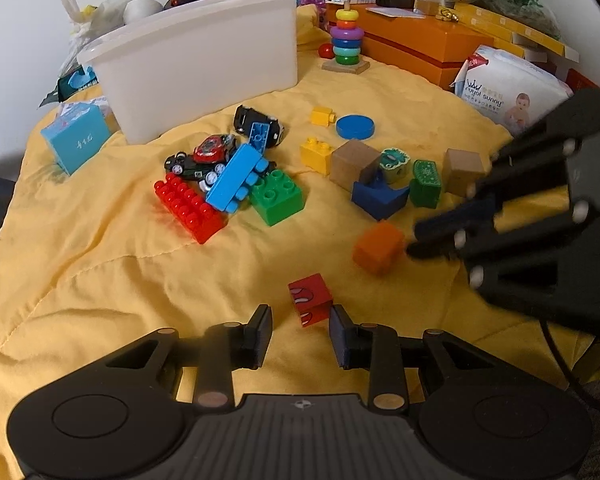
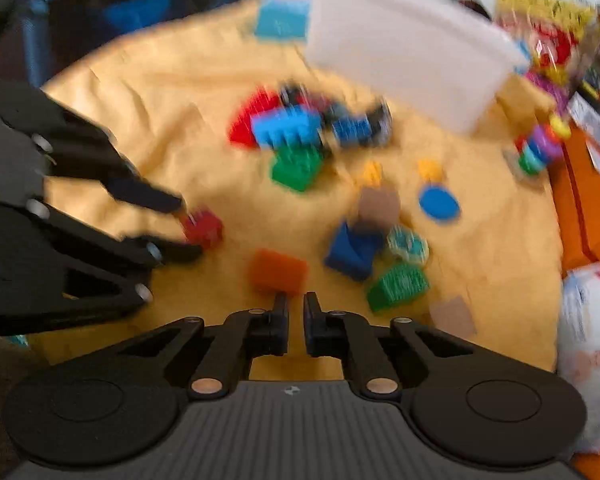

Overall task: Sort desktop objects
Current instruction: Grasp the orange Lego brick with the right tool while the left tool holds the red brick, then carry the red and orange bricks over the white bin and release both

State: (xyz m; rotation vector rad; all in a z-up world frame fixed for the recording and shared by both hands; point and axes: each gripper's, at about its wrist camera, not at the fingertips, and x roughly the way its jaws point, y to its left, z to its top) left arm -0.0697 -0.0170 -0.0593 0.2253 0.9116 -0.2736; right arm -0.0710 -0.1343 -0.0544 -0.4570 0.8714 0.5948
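While my left tongs [image 1: 300, 330] stand narrowly apart with the stiff, light red cube [image 1: 310, 299] just ahead between their tips (flat sides suit the pads), my right tongs [image 2: 296, 312] are closed and empty behind the orange block [image 2: 278, 271], far from the "royal sunny" pack [image 1: 508, 88].

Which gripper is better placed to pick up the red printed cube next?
Left. The left gripper is open with the red cube just ahead, by its right finger. The right gripper is shut, empty, and sits by the orange block.
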